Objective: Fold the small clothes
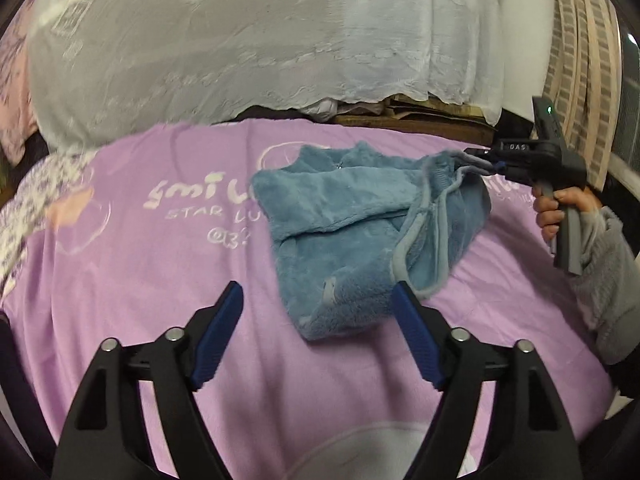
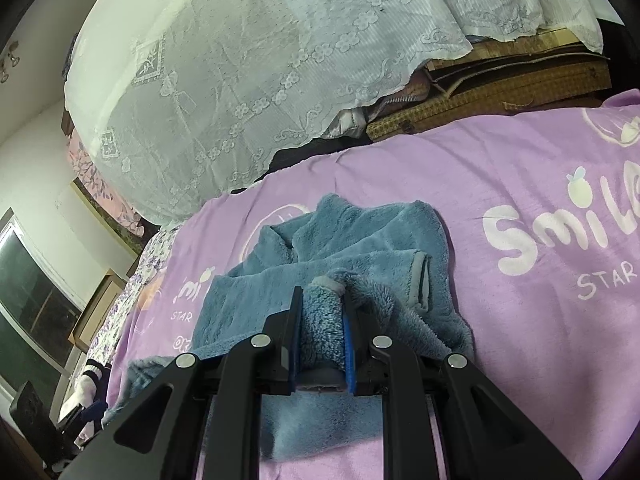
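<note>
Right gripper (image 2: 320, 300) clamps the blue fleece garment (image 1: 344, 224), probably its hem, to fold it over the purple blanket (image 1: 140, 280), while the left gripper (image 1: 318, 300) hangs spread and empty.

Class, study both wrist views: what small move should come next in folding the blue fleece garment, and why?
Probably the right gripper should carry its pinched edge across the blue fleece garment and lay it down. It is shut on a fleece edge, while the left gripper is open and empty over the purple blanket.
</note>
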`<state>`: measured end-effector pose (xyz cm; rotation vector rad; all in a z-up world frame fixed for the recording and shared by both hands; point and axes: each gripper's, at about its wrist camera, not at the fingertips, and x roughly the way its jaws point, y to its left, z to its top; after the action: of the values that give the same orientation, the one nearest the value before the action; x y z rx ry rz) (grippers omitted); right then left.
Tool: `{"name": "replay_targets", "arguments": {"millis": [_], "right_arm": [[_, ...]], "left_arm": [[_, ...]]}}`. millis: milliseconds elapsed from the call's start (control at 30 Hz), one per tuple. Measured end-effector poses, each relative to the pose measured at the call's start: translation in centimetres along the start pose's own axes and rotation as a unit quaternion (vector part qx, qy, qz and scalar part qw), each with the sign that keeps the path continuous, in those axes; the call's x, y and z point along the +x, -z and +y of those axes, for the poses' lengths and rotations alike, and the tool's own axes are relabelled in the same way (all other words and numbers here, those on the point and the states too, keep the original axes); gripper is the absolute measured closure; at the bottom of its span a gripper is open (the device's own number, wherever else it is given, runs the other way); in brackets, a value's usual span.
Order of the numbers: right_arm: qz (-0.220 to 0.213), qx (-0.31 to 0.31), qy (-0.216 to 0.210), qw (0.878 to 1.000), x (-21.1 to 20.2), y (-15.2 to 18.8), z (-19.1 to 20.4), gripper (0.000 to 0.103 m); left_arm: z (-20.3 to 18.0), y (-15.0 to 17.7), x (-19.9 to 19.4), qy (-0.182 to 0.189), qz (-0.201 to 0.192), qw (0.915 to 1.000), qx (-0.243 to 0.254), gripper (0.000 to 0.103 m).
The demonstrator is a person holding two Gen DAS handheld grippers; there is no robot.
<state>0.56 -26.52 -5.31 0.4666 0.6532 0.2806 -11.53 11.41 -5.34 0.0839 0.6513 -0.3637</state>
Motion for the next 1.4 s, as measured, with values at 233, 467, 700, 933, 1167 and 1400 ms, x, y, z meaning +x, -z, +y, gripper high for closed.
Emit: {"name": "replay_targets", "arguments": {"millis": [233, 467, 700, 933, 1167, 1400], "right_arm": [[-0.003, 0.025, -0.01, 1.0, -0.5, -0.3, -1.2, 0.086], [-0.002, 0.025, -0.015, 1.0, -0.5, 0.0, -1.2, 0.086], [-0.015, 0.027, -0.02, 0.999, -1.4, -0.8, -1.5, 0.086], [-0.023, 0.02, -0.014, 0.999, -0.7, -2.6, -0.9, 0.086], [-0.027, 0.015, -0.006, 1.0, 1.1, -5.3, -0.2, 0.086], [-0.022, 0.022, 0.006, 1.0, 4.7, -7.9, -0.5, 0.086]], "left_arm": [[-0.3, -0.2, -1.0, 0.07, -0.019, 0.9974, 0.001, 0.025], [-1.7, -0.7, 2.4, 0.094, 0.029, 0.9946, -0.033, 0.024], [-1.3, -2.8, 4.0, 0.038, 0.012, 0.9986, -0.035, 0.084], [2.1, -9.0, 5.4, 0.021, -0.022, 0.9971, -0.069, 0.084], [4.2, -12.6, 9.3, 0.005, -0.019, 0.9944, -0.104, 0.084], [6.1, -15.5, 12.9, -0.003, -0.009, 0.992, -0.126, 0.084]]}}
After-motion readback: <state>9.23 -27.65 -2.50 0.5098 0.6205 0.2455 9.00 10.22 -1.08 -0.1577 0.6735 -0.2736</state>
